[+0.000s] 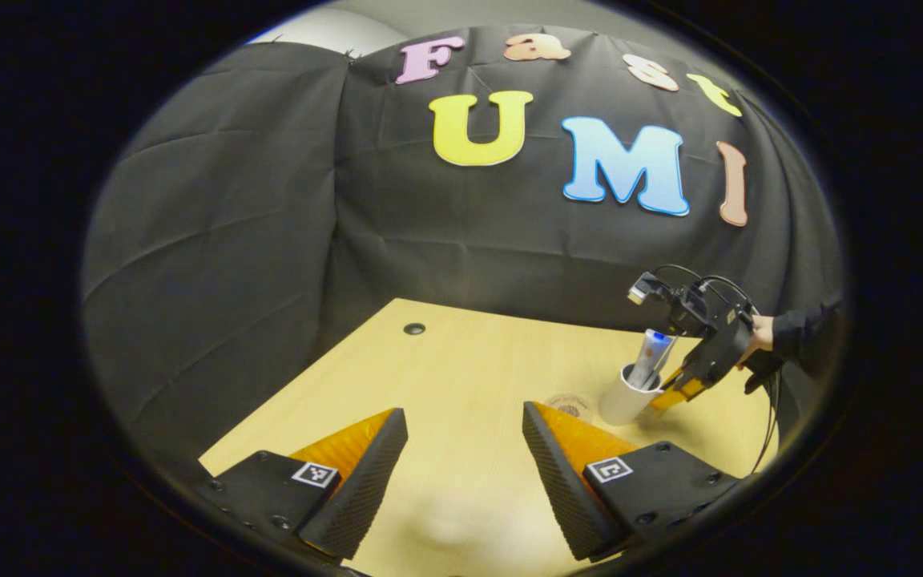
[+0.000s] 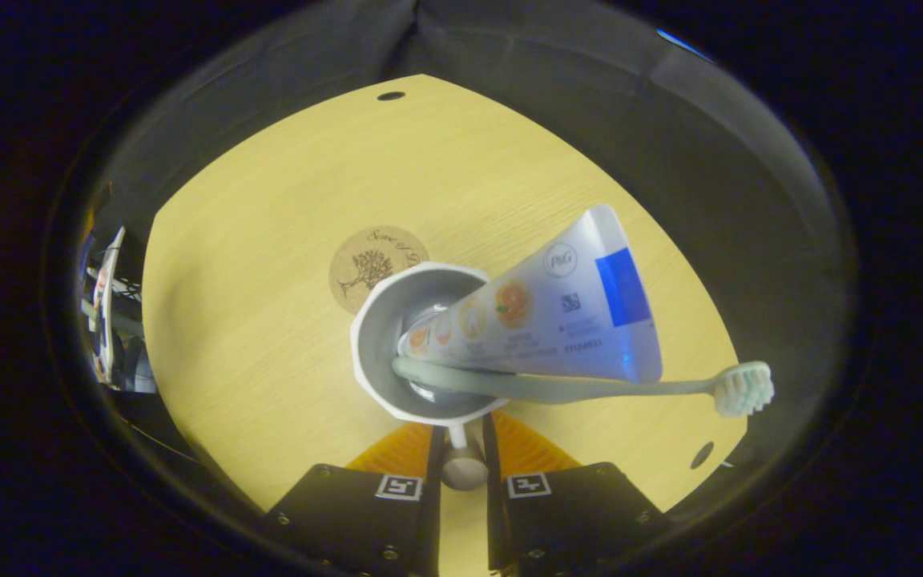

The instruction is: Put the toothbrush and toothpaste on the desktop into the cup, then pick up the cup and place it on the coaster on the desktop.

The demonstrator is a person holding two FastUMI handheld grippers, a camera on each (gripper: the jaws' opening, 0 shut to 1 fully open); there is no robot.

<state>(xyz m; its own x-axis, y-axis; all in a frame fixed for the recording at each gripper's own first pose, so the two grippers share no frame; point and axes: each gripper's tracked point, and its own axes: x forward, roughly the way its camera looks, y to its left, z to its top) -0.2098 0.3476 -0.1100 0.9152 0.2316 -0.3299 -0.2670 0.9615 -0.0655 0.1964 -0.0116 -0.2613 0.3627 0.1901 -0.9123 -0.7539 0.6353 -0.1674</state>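
Note:
A white cup [image 2: 397, 320] holds the toothpaste tube [image 2: 558, 316] and the pale toothbrush [image 2: 590, 389], both leaning out over its rim toward the right. My right gripper [image 2: 461, 433] is shut on the cup's handle [image 2: 461, 466], which sits between its fingers. A round brown coaster [image 2: 373, 260] lies on the wooden desktop [image 2: 269, 240] just behind the cup, partly hidden by it. In the left gripper view, the cup [image 1: 622, 399] stands tilted beside the coaster [image 1: 570, 406], held by the right gripper [image 1: 674, 394]. My left gripper [image 1: 463, 413] hovers open over bare desktop, holding nothing.
A person's hand [image 1: 762, 332] and dark sleeve hold the right gripper, with cables trailing. There is one cable hole [image 1: 414, 328] at the desk's far side and another [image 2: 701, 455] near its right edge. Black cloth walls close in the desk. Some equipment [image 2: 109, 304] sits beyond the left edge.

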